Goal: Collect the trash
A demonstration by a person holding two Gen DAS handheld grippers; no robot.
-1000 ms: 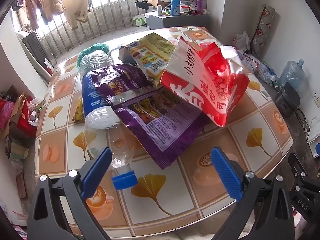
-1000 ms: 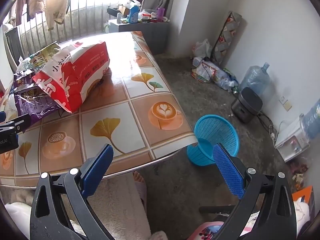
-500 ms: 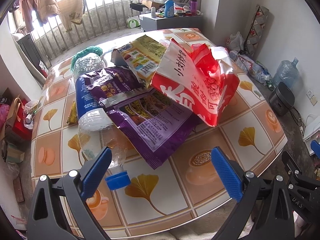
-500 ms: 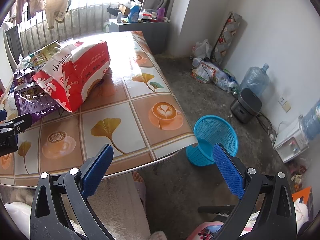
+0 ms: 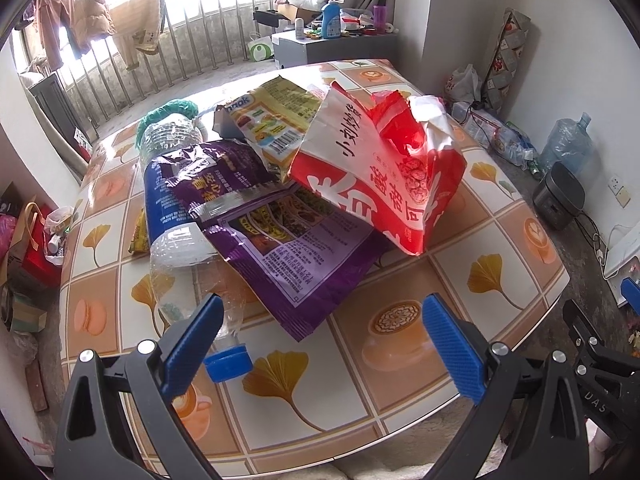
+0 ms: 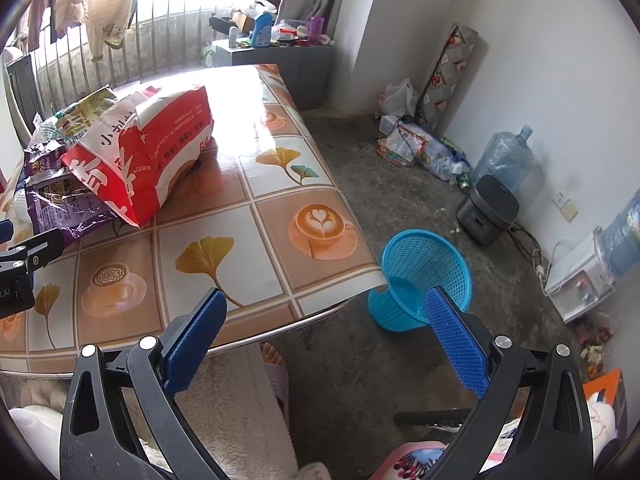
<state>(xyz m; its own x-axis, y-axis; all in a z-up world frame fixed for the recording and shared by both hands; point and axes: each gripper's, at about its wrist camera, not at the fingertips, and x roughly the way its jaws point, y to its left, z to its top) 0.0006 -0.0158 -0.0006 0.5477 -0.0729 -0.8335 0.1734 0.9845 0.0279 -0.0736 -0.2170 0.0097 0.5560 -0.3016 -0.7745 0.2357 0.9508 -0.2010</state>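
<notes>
Trash lies heaped mid-surface: a red snack bag (image 5: pixel 380 176) on a purple wrapper (image 5: pixel 288 240), a yellow packet (image 5: pixel 276 120) behind, a clear bottle (image 5: pixel 176 216) alongside with its blue cap (image 5: pixel 228 364) near the left claw (image 5: pixel 320 340). Both claws gape, holding nothing; the right claw (image 6: pixel 326 334) hovers past the surface's edge. Nothing seems picked up yet; next probably comes closing on one piece and carrying it to the blue basket (image 6: pixel 420 276) on the floor. The tiled-pattern surface (image 5: pixel 480 272) sits in a cluttered room.
</notes>
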